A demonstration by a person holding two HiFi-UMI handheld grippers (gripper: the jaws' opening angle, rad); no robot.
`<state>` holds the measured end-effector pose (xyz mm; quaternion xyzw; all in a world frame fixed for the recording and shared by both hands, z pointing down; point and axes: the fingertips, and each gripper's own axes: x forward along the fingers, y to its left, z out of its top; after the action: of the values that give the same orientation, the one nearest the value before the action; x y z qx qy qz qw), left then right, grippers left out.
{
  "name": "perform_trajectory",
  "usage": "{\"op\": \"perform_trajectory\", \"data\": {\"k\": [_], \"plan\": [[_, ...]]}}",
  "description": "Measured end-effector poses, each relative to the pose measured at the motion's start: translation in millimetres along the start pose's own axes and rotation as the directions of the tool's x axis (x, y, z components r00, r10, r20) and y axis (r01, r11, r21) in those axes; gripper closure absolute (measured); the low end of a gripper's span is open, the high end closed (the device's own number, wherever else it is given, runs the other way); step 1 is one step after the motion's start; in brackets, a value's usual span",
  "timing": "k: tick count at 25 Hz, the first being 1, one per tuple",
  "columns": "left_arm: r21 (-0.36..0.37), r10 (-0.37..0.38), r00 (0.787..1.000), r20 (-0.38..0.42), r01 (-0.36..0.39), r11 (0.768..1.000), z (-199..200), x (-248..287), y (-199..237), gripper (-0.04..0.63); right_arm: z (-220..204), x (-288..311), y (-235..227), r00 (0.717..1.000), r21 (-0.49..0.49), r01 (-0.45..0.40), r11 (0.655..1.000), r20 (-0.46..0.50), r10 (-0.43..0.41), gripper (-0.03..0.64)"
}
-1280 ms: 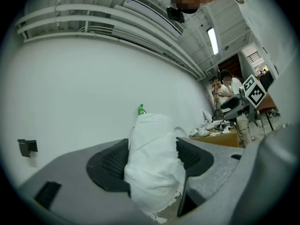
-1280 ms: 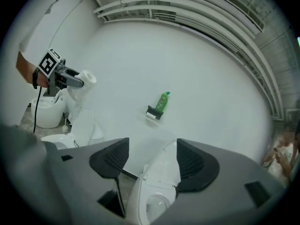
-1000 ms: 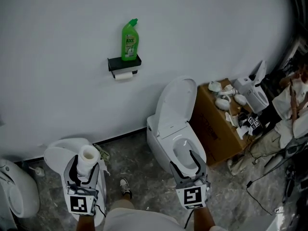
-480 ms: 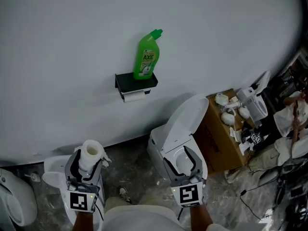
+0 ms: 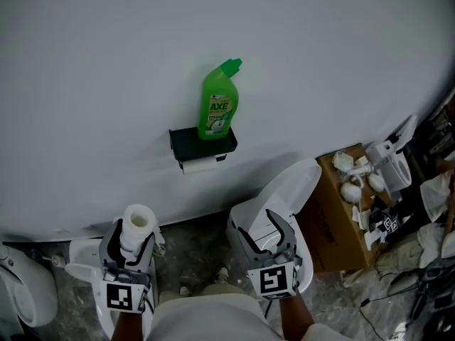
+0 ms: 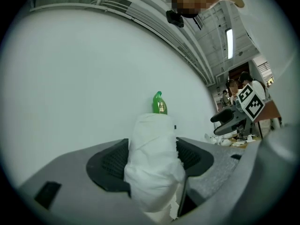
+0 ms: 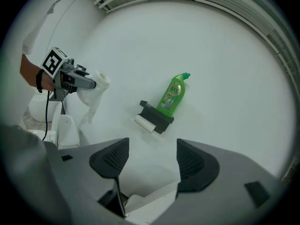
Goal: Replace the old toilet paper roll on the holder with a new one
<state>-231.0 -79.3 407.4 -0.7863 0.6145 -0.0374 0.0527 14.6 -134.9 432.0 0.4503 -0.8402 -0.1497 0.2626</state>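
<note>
Standing upright, the new roll [image 5: 138,221] sits clamped in the left tool [image 5: 134,234].

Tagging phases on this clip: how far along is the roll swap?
Done: the new roll is picked up, clamped in the left tool. In hand: both tools face the wall holder, apart from it; the right tool is open and empty. Left: the old roll still sits on the holder under the green bottle, so removing it and fitting the new one remain.
</note>
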Motion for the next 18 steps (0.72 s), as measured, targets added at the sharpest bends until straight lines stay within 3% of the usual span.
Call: {"op": "perform_trajectory", "data": {"k": [8,18], "plan": [[0.014,0.112,0.994,-0.011,-0.112,0.994,13.0,29.7,-5.4,0.293,7.3,58.5,-19.9,0.991,-0.082,-0.121,0.989,0.04,0.125,0.325],[0.017,0.204,0.978,-0.047,-0.204,0.979,4.6,20.3,1.6,0.293,9.6,109.1,1.7,0.972,-0.23,-0.209,0.95,0.056,0.228,0.325]]}}
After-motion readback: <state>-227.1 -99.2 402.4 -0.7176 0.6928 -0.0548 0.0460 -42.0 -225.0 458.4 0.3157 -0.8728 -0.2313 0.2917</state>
